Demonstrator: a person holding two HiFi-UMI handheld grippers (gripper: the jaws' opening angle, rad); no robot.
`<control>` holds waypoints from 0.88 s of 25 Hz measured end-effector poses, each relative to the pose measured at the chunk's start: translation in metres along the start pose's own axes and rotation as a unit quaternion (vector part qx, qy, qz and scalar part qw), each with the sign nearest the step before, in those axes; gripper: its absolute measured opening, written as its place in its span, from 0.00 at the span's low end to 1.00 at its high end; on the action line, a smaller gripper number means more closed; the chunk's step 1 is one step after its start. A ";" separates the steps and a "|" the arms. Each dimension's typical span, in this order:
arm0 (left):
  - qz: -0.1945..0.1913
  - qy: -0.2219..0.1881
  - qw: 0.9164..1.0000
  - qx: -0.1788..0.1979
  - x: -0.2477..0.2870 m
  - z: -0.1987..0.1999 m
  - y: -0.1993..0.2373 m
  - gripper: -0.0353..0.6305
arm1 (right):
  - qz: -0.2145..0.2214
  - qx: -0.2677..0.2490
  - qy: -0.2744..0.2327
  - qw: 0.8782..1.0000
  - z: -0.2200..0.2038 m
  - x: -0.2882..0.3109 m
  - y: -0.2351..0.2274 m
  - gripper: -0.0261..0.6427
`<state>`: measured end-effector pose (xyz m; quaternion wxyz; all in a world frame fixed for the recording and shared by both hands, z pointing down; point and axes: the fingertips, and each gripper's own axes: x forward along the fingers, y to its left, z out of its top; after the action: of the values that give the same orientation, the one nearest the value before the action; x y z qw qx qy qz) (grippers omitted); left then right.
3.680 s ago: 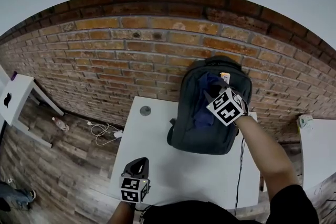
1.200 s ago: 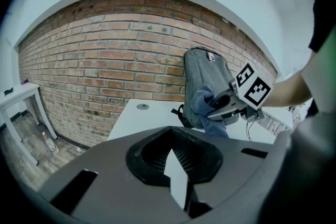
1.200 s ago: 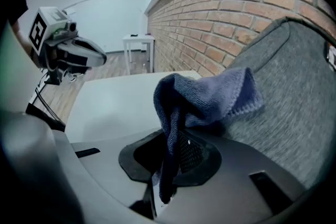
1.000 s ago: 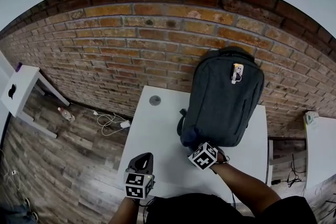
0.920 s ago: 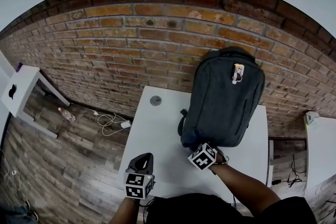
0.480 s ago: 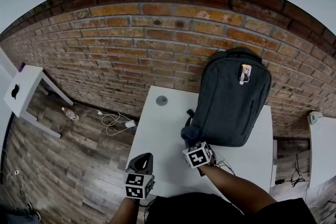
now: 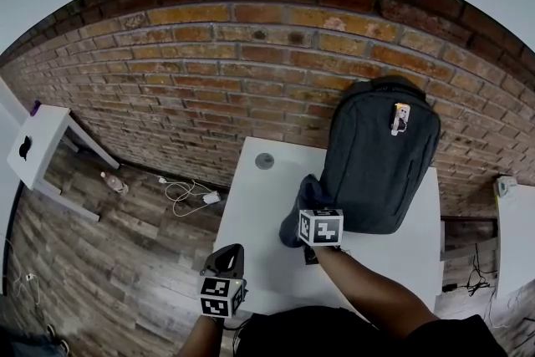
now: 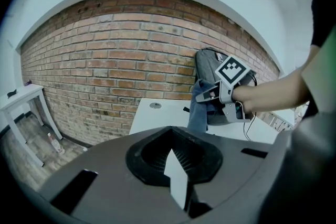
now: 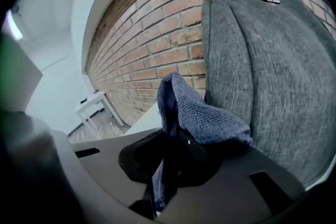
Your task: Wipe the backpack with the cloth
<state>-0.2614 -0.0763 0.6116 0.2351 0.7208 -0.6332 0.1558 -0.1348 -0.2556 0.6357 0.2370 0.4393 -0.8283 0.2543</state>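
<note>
Backpack point(image 7: 380, 155) stands against the brick wall point(image 7: 209, 71), cloth point(image 7: 299, 213) beside it.

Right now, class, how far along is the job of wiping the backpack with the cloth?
Done: the cloth is picked up, clamped in the right gripper. In hand: it hangs beside the backpack's lower left corner. Left: the grey front panel; no wipe marks show what is covered. The left gripper holds nothing.

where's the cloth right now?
Head view, centre-right: the cloth is clamped in the right gripper, over the white table beside the lower-left corner of the backpack.
</note>
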 end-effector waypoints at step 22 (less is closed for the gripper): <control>-0.007 -0.004 1.000 -0.016 0.009 -0.003 0.006 0.05 | 0.008 0.002 -0.103 0.995 0.181 -0.013 -0.017 0.10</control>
<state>-0.2654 -0.0831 0.6195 0.2451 0.7217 -0.6319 0.1406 -0.1447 -0.3698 0.4946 0.1476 0.4569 -0.8513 0.2116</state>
